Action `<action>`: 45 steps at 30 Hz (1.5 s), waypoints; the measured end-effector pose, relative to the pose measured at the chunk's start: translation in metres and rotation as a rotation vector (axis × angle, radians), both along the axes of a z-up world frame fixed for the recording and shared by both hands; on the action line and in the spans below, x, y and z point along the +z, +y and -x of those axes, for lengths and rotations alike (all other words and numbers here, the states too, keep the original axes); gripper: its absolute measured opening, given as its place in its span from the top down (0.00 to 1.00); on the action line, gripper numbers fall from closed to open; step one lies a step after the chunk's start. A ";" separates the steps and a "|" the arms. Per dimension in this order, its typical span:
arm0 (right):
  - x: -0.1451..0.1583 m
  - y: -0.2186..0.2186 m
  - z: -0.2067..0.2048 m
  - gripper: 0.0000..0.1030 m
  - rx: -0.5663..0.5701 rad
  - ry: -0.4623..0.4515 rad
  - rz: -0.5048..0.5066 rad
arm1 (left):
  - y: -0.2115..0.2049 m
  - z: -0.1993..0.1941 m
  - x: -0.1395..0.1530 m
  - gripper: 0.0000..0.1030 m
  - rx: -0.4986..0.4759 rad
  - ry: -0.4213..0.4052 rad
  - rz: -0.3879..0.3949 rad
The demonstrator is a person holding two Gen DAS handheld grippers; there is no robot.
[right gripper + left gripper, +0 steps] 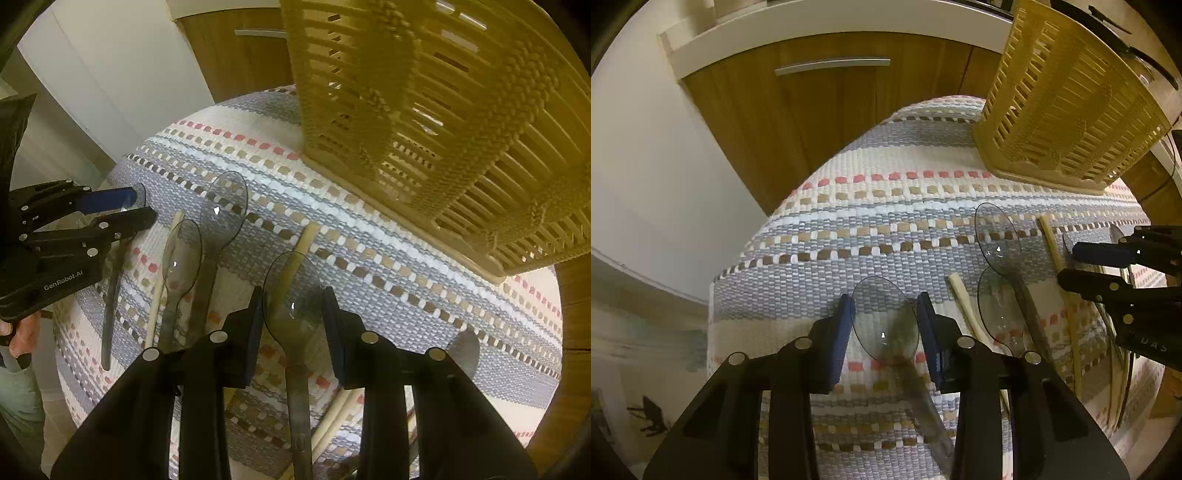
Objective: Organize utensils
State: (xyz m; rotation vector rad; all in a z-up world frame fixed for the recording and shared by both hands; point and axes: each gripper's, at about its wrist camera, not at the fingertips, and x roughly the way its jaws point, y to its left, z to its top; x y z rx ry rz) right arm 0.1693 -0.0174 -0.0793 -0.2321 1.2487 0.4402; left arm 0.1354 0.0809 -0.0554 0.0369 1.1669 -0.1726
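"GenRobot.AI" on left gripper; spoon between right jaws.

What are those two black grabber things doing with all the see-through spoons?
A person is sorting cutlery on a striped woven mat. The left gripper has the bowl of one clear spoon between its blue pads, and the right gripper has another spoon the same way. Two more spoons and some chopsticks lie on the mat. The yellow basket stands at the back.
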 end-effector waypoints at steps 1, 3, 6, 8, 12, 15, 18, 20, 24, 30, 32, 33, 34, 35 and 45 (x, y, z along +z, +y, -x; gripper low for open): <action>0.000 -0.001 -0.001 0.72 0.001 0.001 -0.005 | -0.001 0.001 0.001 0.68 -0.001 -0.007 -0.004; 0.001 0.000 0.000 0.72 0.008 -0.007 -0.018 | -0.002 0.003 0.001 0.68 0.000 -0.020 -0.014; 0.010 -0.011 0.007 0.72 0.014 -0.022 -0.039 | -0.003 0.010 0.008 0.68 -0.006 -0.047 0.040; 0.017 -0.014 0.009 0.72 0.018 -0.032 -0.060 | -0.003 0.015 0.014 0.69 -0.007 -0.078 0.058; 0.039 -0.027 0.018 0.72 0.027 -0.072 -0.112 | -0.005 0.032 0.034 0.69 -0.031 -0.173 0.101; 0.057 -0.037 0.031 0.73 0.041 -0.129 -0.173 | -0.010 0.047 0.056 0.69 -0.050 -0.257 0.116; 0.078 -0.049 0.048 0.73 0.049 -0.209 -0.257 | -0.014 0.055 0.079 0.69 -0.065 -0.341 0.143; 0.094 -0.057 0.060 0.73 0.053 -0.272 -0.336 | -0.012 0.056 0.093 0.69 -0.058 -0.387 0.155; 0.132 -0.077 0.075 0.93 0.032 -0.406 -0.466 | -0.019 0.068 0.138 0.69 -0.053 -0.515 0.168; 0.181 -0.096 0.067 0.93 -0.009 -0.506 -0.519 | -0.038 0.066 0.193 0.69 -0.070 -0.647 0.159; 0.176 -0.100 0.064 0.93 -0.004 -0.468 -0.508 | -0.039 0.067 0.197 0.69 -0.078 -0.655 0.161; 0.170 -0.101 0.062 0.92 0.002 -0.437 -0.504 | -0.039 0.067 0.195 0.69 -0.079 -0.654 0.158; 0.163 -0.102 0.061 0.91 0.002 -0.410 -0.495 | -0.037 0.067 0.193 0.68 -0.078 -0.649 0.155; 0.153 -0.106 0.058 0.85 -0.005 -0.376 -0.480 | -0.036 0.067 0.190 0.69 -0.078 -0.646 0.156; 0.089 -0.105 0.042 0.45 -0.038 -0.190 -0.338 | -0.009 0.063 0.166 0.68 -0.048 -0.596 0.173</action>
